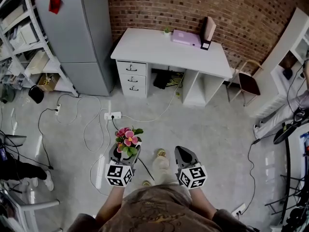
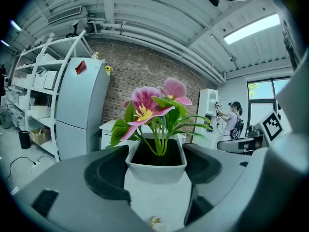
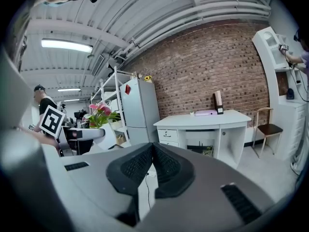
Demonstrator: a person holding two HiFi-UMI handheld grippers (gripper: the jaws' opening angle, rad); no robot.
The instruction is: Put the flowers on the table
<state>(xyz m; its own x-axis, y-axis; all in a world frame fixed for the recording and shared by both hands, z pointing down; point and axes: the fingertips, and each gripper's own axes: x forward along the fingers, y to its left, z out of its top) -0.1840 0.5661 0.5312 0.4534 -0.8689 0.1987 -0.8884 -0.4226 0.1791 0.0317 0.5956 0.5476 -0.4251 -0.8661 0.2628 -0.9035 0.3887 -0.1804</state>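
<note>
Two grippers: both are held low over the grey floor, side by side on the front side of the white table [image 1: 164, 50] and well apart from it.
Left gripper [image 2: 157, 178]: its jaws are clamped on the two sides of a white pot [image 2: 157, 164], which stands upright between the dark pads.
Flowers [image 1: 128, 138]: pink blooms and green leaves rise from the dark fill of that pot. They are carried in the air out in front of the table's drawer end, not on the table.
Right gripper [image 3: 152, 164]: its jaws are pressed together with nothing between them, and it points toward the table's open knee space.
Drawers [image 1: 132, 75]: three are stacked under the table's left end as the head view shows it.
Table top: a flat pink thing [image 1: 186, 36], a small green plant [image 1: 167, 31] and an upright tan holder [image 1: 208, 30] stand along its back edge by the brick wall [image 1: 193, 4].
Fridge [image 1: 77, 37]: grey and tall, just left of the table against the same wall.
Chair [image 1: 248, 83]: near the table's right end.
Power strip [image 1: 112, 115]: white, on the floor between the table's drawers and the flowers, with white cables looping from it.
Other person [image 2: 231, 120]: small in the left gripper view, standing off beyond the table's right end.
</note>
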